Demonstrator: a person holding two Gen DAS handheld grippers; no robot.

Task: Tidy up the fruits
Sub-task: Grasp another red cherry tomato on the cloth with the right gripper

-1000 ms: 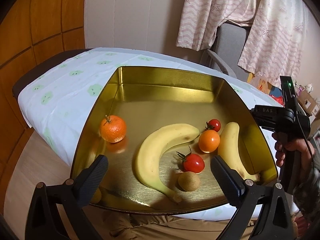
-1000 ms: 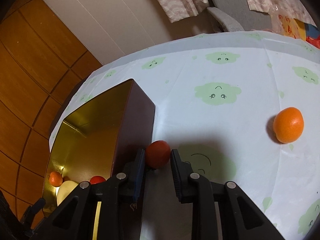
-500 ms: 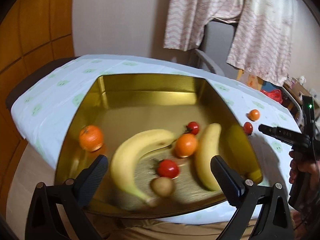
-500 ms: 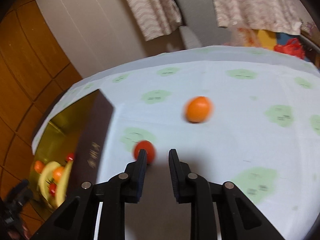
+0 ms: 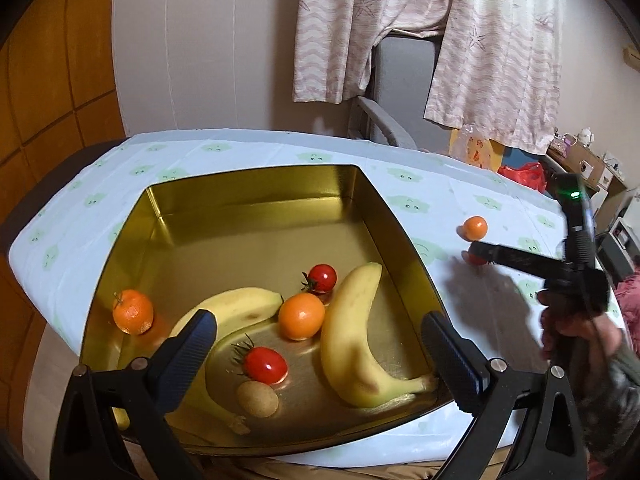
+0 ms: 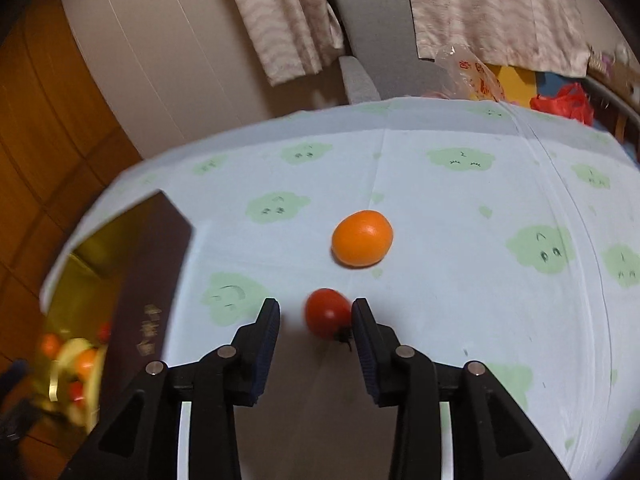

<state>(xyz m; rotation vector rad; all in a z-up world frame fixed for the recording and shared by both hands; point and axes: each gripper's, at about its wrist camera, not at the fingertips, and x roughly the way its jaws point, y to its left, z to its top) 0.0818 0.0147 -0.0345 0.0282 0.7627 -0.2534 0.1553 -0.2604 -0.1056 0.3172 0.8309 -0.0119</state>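
tomato [image 6: 327,313] before orange [image 6: 362,238]

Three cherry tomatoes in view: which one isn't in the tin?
The cherry tomato on the tablecloth, between the open right hand-held gripper fingers, near the loose orange. The other two tomatoes lie inside the gold tin.

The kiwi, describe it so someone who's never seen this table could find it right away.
Look in the gold tin on the cloud-print tablecloth. At its near edge, just below a red tomato and between the two bananas, sits the kiwi: the only dull, brown, fuzzy fruit among glossy red, orange and yellow ones.
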